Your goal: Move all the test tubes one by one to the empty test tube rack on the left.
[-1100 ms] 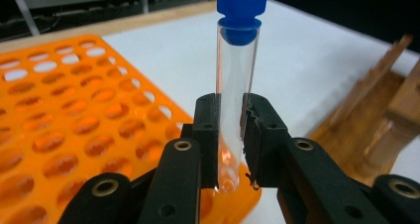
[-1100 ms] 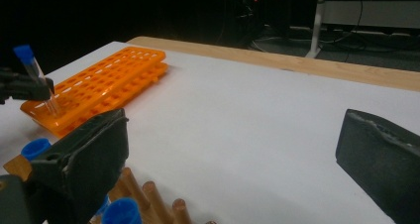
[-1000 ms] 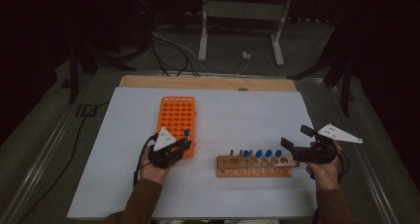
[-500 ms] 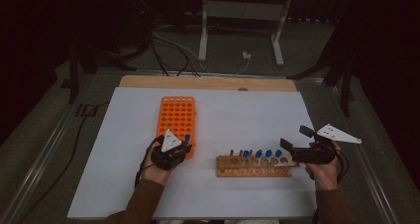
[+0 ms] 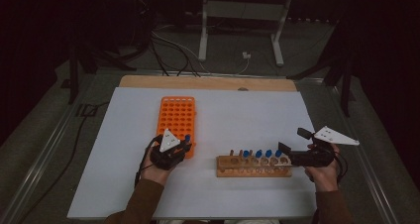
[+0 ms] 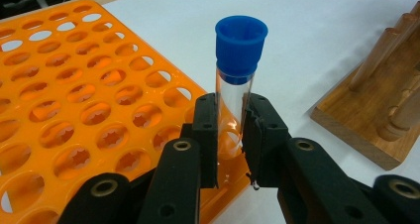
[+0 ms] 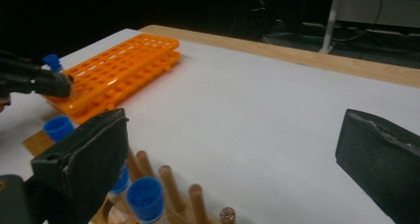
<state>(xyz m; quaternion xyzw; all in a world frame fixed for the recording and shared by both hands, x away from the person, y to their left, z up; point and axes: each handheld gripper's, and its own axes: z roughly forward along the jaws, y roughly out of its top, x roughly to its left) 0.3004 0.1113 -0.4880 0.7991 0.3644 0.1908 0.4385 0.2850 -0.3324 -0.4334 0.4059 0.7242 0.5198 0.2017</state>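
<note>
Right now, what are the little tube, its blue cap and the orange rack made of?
Tube: clear and shiny, glass or plastic; you see through it.
Blue cap: matte plastic, ridged.
Orange rack: glossy moulded plastic, probably, since light glows through its holes.

Orange rack (image 6: 89, 110); clear tube (image 6: 233, 110) with blue cap (image 6: 241, 48); pale brown wooden stand (image 5: 252, 165); black gripper (image 6: 230, 135); white table (image 5: 237, 110).

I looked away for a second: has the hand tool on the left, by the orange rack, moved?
Barely, if at all. The left gripper sits at the near right corner of the orange rack as before, its fingers shut on the blue-capped tube.
</note>
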